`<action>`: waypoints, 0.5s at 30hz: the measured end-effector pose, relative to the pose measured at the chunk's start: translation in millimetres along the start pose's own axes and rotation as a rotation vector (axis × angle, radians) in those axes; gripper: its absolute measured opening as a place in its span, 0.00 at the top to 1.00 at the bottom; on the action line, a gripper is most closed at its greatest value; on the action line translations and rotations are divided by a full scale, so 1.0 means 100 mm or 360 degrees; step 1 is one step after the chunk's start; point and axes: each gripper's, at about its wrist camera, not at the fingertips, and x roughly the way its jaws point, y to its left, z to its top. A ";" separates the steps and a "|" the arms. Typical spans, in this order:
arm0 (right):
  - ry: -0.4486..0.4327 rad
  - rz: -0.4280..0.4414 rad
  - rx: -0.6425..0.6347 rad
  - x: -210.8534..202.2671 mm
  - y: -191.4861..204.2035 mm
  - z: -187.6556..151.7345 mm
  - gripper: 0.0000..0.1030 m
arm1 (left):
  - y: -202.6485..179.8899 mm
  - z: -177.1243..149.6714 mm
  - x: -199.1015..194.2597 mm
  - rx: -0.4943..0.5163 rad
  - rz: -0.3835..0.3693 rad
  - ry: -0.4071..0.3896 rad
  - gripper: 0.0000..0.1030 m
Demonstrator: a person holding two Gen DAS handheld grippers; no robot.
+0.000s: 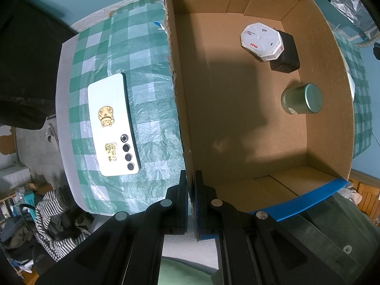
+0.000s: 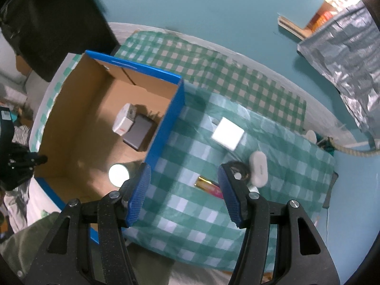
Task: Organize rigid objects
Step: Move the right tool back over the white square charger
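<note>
An open cardboard box [image 1: 180,95] with blue outer walls [image 2: 166,118] stands on a green checked tablecloth [image 2: 190,213]. My left gripper [image 1: 190,175] is shut on the box's near side wall. Inside lie a white octagonal case [image 1: 261,39] leaning on a black block [image 1: 286,57], and a green round tin [image 1: 304,98]. A white phone [image 1: 111,123] with gold stickers lies left of the box. My right gripper [image 2: 184,178] hangs open and empty over the cloth, right of the box. Beyond it lie a white square [image 2: 228,133], a white oval case [image 2: 258,168], a black ring [image 2: 238,169] and a gold and pink tube [image 2: 209,186].
A person's green garment [image 1: 332,232] shows at the near edge. Striped cloth [image 1: 54,213] lies off the table's left side. A crinkled silver sheet [image 2: 351,59] hangs at the far right. A dark bulky object [image 2: 47,23] stands behind the box.
</note>
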 end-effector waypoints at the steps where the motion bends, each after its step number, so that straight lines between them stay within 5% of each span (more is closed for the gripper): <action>1: 0.0002 -0.0001 0.0018 0.00 -0.03 -0.02 0.40 | 0.00 0.00 0.00 0.0001 0.0000 0.0001 0.96; 15: 0.0209 -0.0049 0.0452 0.56 -0.93 -0.49 0.34 | 0.00 0.00 0.00 -0.0001 -0.0001 0.0002 0.96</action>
